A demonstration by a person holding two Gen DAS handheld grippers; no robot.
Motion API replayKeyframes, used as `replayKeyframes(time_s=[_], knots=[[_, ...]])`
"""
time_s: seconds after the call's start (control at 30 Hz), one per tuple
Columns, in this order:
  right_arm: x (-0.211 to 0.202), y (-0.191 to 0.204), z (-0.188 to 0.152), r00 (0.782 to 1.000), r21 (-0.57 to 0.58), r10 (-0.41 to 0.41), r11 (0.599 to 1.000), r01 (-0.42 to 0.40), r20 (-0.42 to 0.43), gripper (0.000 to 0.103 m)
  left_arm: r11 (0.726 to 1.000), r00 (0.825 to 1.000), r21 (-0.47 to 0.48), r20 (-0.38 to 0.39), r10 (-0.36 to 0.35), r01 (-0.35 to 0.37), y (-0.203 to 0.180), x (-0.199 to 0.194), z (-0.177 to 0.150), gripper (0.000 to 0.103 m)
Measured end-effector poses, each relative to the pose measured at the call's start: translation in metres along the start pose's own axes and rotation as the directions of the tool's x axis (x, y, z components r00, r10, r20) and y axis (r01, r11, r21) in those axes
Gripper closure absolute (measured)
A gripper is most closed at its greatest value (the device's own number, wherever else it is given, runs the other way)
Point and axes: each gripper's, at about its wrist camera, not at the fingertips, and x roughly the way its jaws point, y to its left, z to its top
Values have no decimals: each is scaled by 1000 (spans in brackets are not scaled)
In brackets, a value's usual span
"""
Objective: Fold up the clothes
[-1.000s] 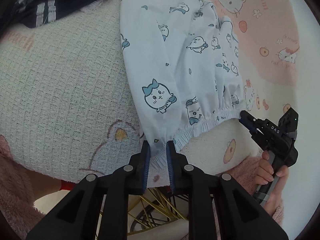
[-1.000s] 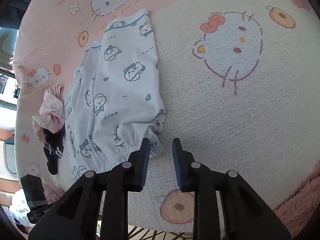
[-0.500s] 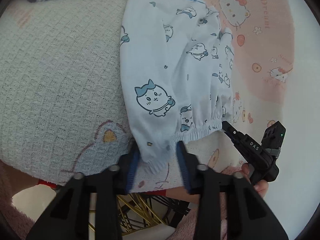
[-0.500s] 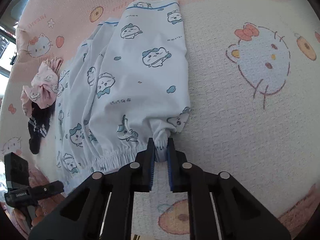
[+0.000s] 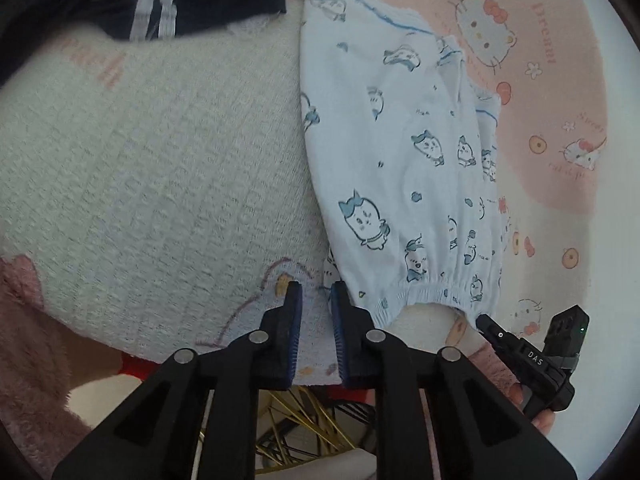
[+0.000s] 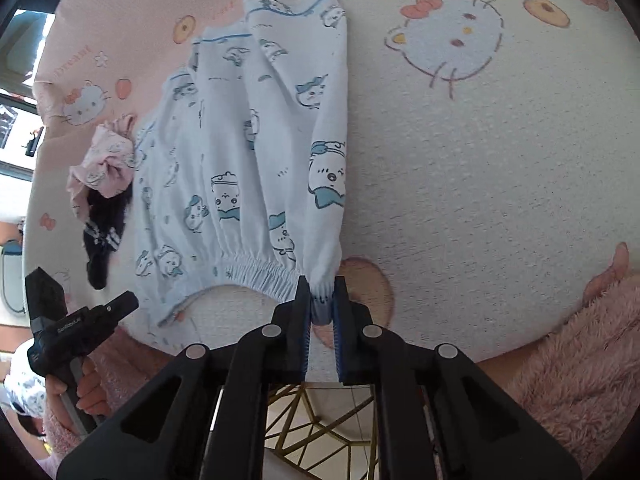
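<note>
Light blue cartoon-print pants (image 5: 404, 168) lie lengthwise on a Hello Kitty blanket (image 5: 160, 168), elastic cuffs toward me. My left gripper (image 5: 315, 300) is open and empty, just left of the near cuff, with only blanket between its fingers. My right gripper (image 6: 322, 300) is shut on the right cuff of the pants (image 6: 256, 152) at the table's near edge. The right gripper also shows in the left wrist view (image 5: 520, 354), and the left gripper shows in the right wrist view (image 6: 128, 302).
A dark striped garment (image 5: 160, 4) and a crumpled pink garment (image 6: 104, 164) lie beyond the pants' far left side. A fuzzy pink sleeve (image 6: 580, 340) is at the right. The table's near edge and gold frame (image 6: 320, 412) are below.
My left gripper let go of the cuff, opened, and shifted left off the pants. My right gripper closed on the right cuff and holds it.
</note>
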Motion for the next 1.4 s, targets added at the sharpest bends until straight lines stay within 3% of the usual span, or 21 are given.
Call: replayKeyframes(time_s=[0.03, 0.27, 0.47, 0.6, 0.77, 0.93, 1.07, 1.1, 1.23, 1.27, 1.33, 1.4], knots=[[1, -2, 2, 1000, 7, 2, 1000, -2, -3, 91, 999, 999, -22, -22, -30, 30, 5, 3, 0, 69], [13, -5, 12, 999, 24, -34, 999, 34, -6, 80, 990, 990, -21, -17, -140, 140, 1, -2, -1, 59], [19, 0, 16, 998, -11, -56, 998, 56, -5, 79, 971, 971, -29, -2, -239, 239, -3, -3, -1, 59], [5, 6, 14, 995, -46, -85, 995, 87, 55, 80, 956, 956, -31, 39, -292, 293, -7, -8, -1, 59], [1, 2, 15, 991, -37, -118, 992, 121, 56, 80, 975, 975, -31, -23, -220, 220, -9, 11, -8, 58], [-1, -3, 17, 987, -23, -151, 988, 152, 47, 75, 995, 994, 11, -54, -95, 96, -13, 21, -13, 57], [-2, -8, 18, 983, -12, -177, 984, 178, 40, 73, 996, 995, -12, -34, -92, 91, -6, 12, -15, 57], [-3, -10, 19, 985, -4, -170, 985, 171, 40, 68, 995, 995, -18, -35, -98, 97, -4, 12, -15, 57], [9, -21, 25, 999, 53, -35, 998, 37, -33, 62, 983, 982, -59, -67, -177, 173, 4, 23, -12, 57], [9, -18, 27, 999, 33, -47, 998, 48, -24, 63, 985, 984, -39, -65, -168, 166, 0, 23, -11, 57], [10, -12, 31, 997, -9, -72, 997, 72, -12, 84, 986, 984, -23, -55, -168, 167, -3, 23, -10, 57], [12, -6, 32, 996, -49, -86, 995, 86, -17, 87, 986, 985, -34, -54, -163, 161, -1, 26, -11, 57]])
